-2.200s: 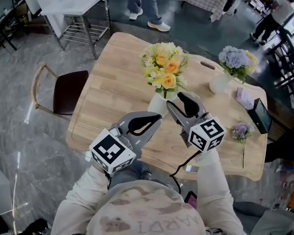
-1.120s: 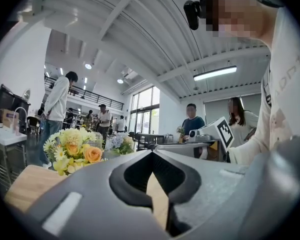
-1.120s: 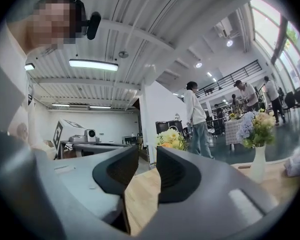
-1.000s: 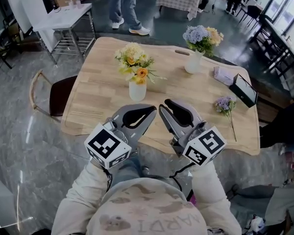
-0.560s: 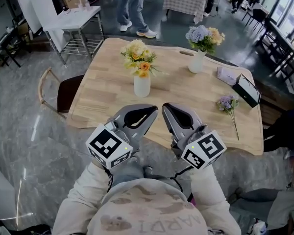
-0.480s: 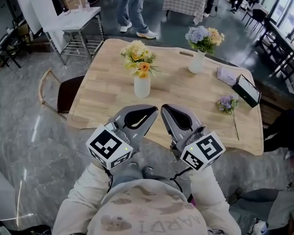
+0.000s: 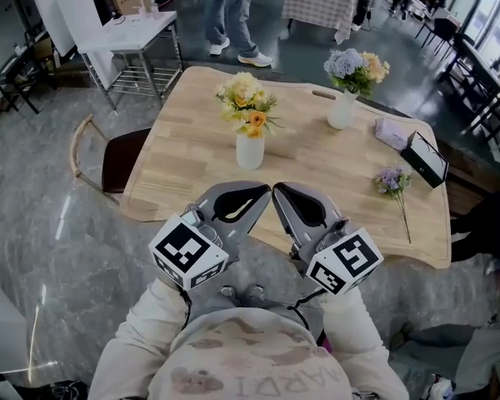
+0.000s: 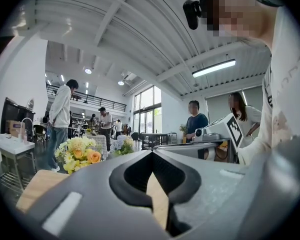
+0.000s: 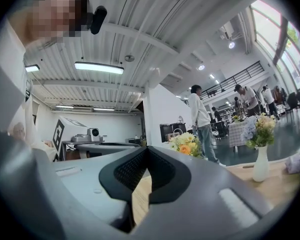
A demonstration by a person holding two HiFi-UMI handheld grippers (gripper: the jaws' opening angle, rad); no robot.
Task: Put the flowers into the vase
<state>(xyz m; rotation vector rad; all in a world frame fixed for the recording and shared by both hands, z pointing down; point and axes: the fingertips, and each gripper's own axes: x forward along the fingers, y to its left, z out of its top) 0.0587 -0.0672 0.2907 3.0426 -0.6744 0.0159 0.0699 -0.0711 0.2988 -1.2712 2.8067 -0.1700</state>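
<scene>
Two tools are held side by side before the person's chest, over the near edge of the wooden surface [image 7: 192, 157]. The pale-sleeved forearms rise from below and turn inward, so the tool tips almost meet. The left tool [image 7: 260, 195] is closed and empty; its own view shows the jaws [image 8: 151, 152] meeting at the tips, with only wood showing through the gap behind them. Its cube [image 7: 188, 252] carries a black-and-white square marker.

Past the tips, a white vase [image 7: 250, 151] stands upright mid-surface and holds a yellow and orange bouquet [image 7: 248, 107]. The right tool [image 7: 282, 195] is likewise closed on nothing, its tips [image 9: 147, 149] together, and its marker cube [image 7: 344, 261] is tilted toward the camera.

Farther right, a second vase [image 7: 343, 111] of blue and yellow blooms stands near the far edge. A purple sprig [image 7: 393, 182] lies flat by the right edge, well apart from both vases.

Print on the person's top, upside down in the head view, seems to read "MARDI".
</scene>
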